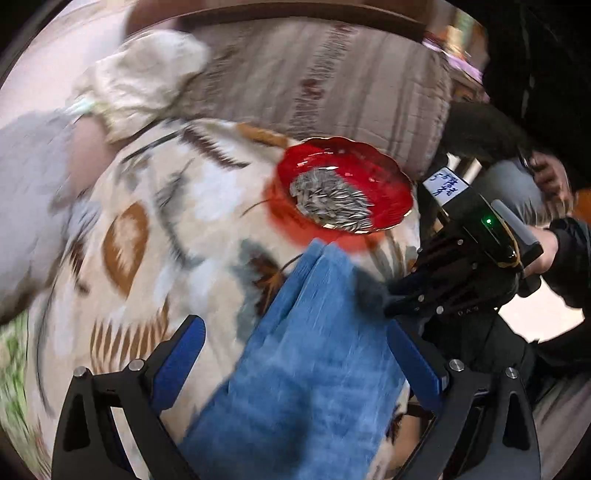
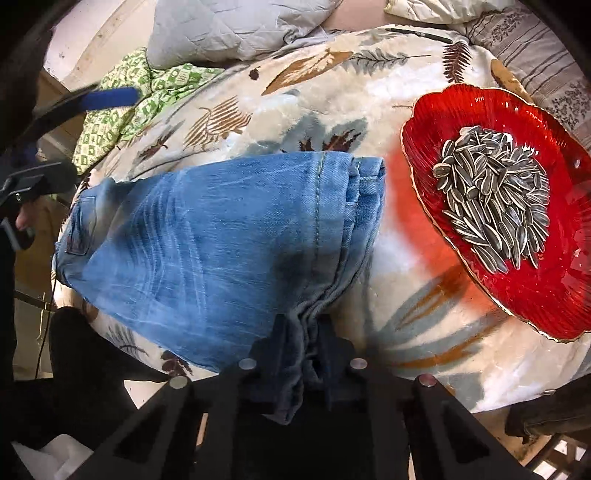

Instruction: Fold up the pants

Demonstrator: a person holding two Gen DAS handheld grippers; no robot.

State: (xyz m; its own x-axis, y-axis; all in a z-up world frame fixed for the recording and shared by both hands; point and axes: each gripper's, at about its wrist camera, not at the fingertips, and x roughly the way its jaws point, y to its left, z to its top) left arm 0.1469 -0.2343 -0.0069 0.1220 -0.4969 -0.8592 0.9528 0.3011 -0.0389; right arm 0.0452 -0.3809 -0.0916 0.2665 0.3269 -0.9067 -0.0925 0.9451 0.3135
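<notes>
Folded blue jeans (image 2: 229, 236) are lying on a leaf-patterned blanket (image 2: 303, 99). The right gripper (image 2: 304, 332) is pinching the bunched fabric at the near edge of the jeans, fingers closed tight on it. The left gripper (image 1: 295, 354) is hovering over the jeans with its blue-padded fingers (image 1: 181, 354) spread wide, holding nothing. A red dish (image 2: 532, 288) of sunflower seeds (image 2: 495, 203) is sitting just beside the jeans. A green checked cloth (image 2: 122, 107) and grey pillows (image 2: 221, 29) are lying farther off.
</notes>
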